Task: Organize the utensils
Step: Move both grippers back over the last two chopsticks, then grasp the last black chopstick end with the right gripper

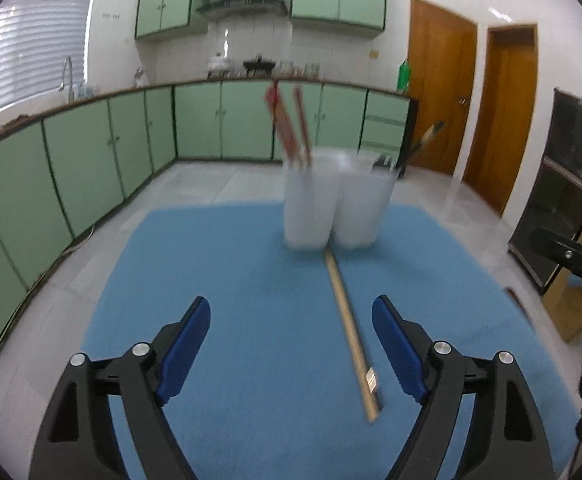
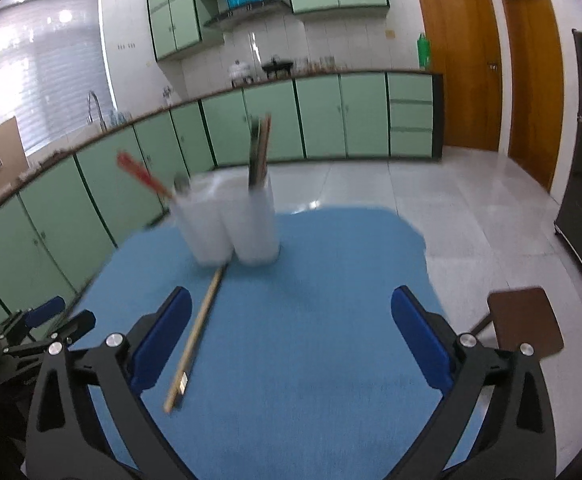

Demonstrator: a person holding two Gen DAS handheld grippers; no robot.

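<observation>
Blue-clothed desk (image 1: 219, 264) holds one chopstick (image 1: 349, 324) lying before two cups (image 1: 333, 208); with both hand-held grippers, left (image 1: 291, 348) and right (image 2: 291, 344), gaping empty, best pinch it mid-length, squarely.

white cups (image 1: 331, 204) blurred, their utensils (image 1: 289, 128) smeared

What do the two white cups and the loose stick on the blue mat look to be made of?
The cups look like translucent, frosted white plastic: their contents show faintly through the walls, though blur leaves this open. The stick looks like pale bare wood or bamboo, matte tan, probably chopsticks, with a small band near the close end. The mat looks like soft, matte cloth.
</observation>
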